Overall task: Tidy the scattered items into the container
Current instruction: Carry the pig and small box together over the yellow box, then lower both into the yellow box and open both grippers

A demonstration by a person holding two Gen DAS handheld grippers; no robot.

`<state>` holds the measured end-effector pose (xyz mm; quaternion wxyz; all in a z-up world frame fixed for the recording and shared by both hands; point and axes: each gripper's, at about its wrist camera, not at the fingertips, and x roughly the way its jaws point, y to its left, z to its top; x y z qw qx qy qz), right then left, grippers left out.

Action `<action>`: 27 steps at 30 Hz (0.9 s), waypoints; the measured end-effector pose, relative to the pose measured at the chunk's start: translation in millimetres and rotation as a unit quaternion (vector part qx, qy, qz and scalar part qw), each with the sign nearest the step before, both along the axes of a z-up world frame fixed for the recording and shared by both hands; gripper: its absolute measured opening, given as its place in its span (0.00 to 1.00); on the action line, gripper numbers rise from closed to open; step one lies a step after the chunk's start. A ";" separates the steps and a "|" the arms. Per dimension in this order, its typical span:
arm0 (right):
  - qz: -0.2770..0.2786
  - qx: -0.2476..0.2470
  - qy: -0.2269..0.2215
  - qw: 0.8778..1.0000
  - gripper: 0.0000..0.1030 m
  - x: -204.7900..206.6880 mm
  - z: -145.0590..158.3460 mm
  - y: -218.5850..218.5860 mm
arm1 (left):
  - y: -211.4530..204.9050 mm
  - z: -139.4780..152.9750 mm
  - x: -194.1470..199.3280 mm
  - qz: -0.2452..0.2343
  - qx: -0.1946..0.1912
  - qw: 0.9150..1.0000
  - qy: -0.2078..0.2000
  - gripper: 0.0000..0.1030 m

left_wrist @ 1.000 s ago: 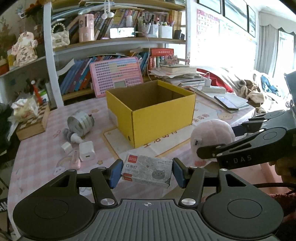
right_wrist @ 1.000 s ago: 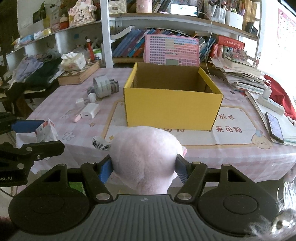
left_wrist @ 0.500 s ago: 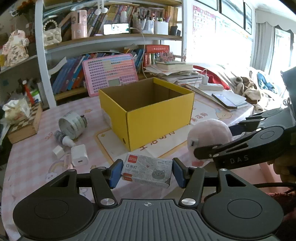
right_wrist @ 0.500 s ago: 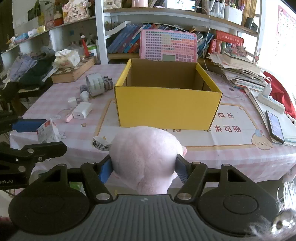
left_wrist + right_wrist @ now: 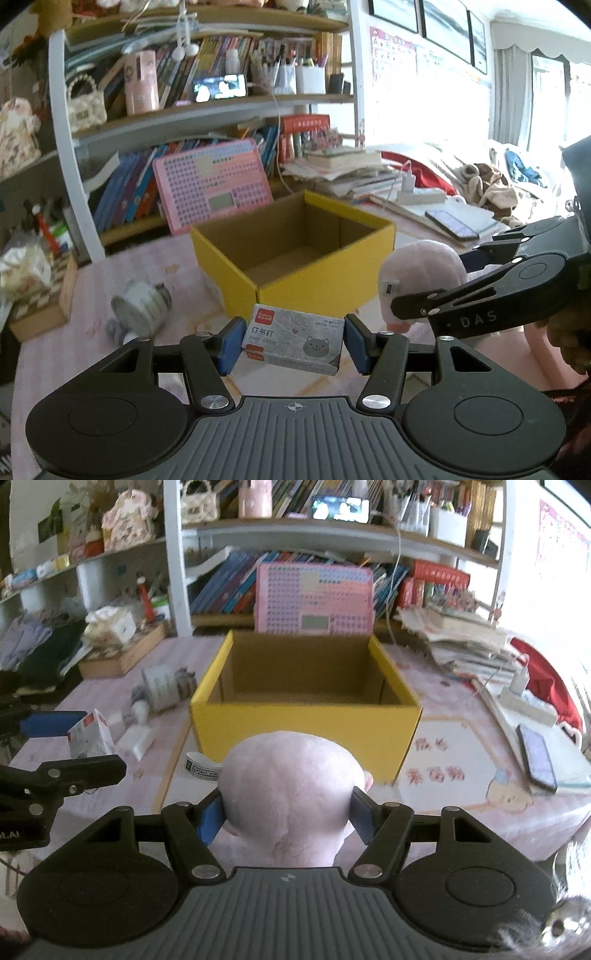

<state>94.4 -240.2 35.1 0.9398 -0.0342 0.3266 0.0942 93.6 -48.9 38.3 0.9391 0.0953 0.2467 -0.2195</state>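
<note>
Right now both grippers hang side by side above the near edge of the desk [image 5: 458,746], each tilted downward toward the yellow box [image 5: 306,727] that stands open-topped just ahead of them.

In the left wrist view, the left gripper [image 5: 292,341] has its jaws closed on a small staple box [image 5: 291,341], grey with a red corner and a cartoon cat face. The blue pads [image 5: 231,345] press its two short ends, and the packet sits level between them, slightly skewed, clear of the desk. It hangs just in front of the yellow box's near corner.

The right gripper [image 5: 286,810] grips a pink plush toy [image 5: 288,797], its jaws squeezing the rounded body from both sides so the plush bulges above and below the pads. A white tag [image 5: 201,768] sticks out from the toy on the left. From the left wrist view the right gripper [image 5: 413,291] reaches in from the right edge, black fingers pointing left and a little down, the plush held near the box's right wall. A bit of the person's hand [image 5: 569,339] shows behind it.

The yellow box's inside shows bare brown cardboard. Left of it on the pink checked desk lie a tape roll [image 5: 160,686], a white charger [image 5: 136,738] and some smaller bits, blurred. A pink keyboard toy [image 5: 314,598] leans upright behind the box, against the bookshelf [image 5: 207,531]. A phone [image 5: 537,757] lies on papers to the right.
</note>
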 end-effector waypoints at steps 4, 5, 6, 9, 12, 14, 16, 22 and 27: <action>0.006 -0.003 -0.023 1.000 0.64 15.8 13.7 -4.9 | -8.3 9.2 13.9 -0.001 -0.001 1.000 -0.018 0.55; 0.010 -0.005 -0.029 1.000 0.64 19.9 17.3 -6.2 | -10.7 11.3 17.1 0.000 -0.002 1.000 -0.022 0.55; 0.015 -0.007 -0.035 0.999 0.64 24.4 20.6 -7.5 | -13.5 13.1 20.4 0.001 -0.002 1.000 -0.026 0.55; 0.030 -0.012 -0.049 0.998 0.64 39.3 28.9 -10.6 | -21.3 16.9 29.5 0.008 -0.004 0.999 -0.035 0.55; 0.046 -0.016 -0.059 0.997 0.64 55.8 34.5 -15.9 | -28.9 19.5 41.3 0.020 -0.005 0.999 -0.041 0.55; 0.057 -0.017 -0.063 0.996 0.64 66.9 36.3 -19.7 | -34.2 20.0 50.0 0.029 -0.004 0.999 -0.044 0.55; 0.068 -0.018 -0.064 0.995 0.64 79.2 36.6 -22.6 | -39.4 20.3 57.9 0.037 -0.004 0.998 -0.045 0.55; 0.103 -0.023 -0.064 0.992 0.64 112.7 32.1 -30.3 | -53.4 20.3 84.1 0.063 -0.001 0.997 -0.048 0.55; 0.128 -0.026 -0.063 0.989 0.64 143.3 27.5 -36.0 | -65.3 18.3 104.7 0.080 0.008 0.995 -0.052 0.55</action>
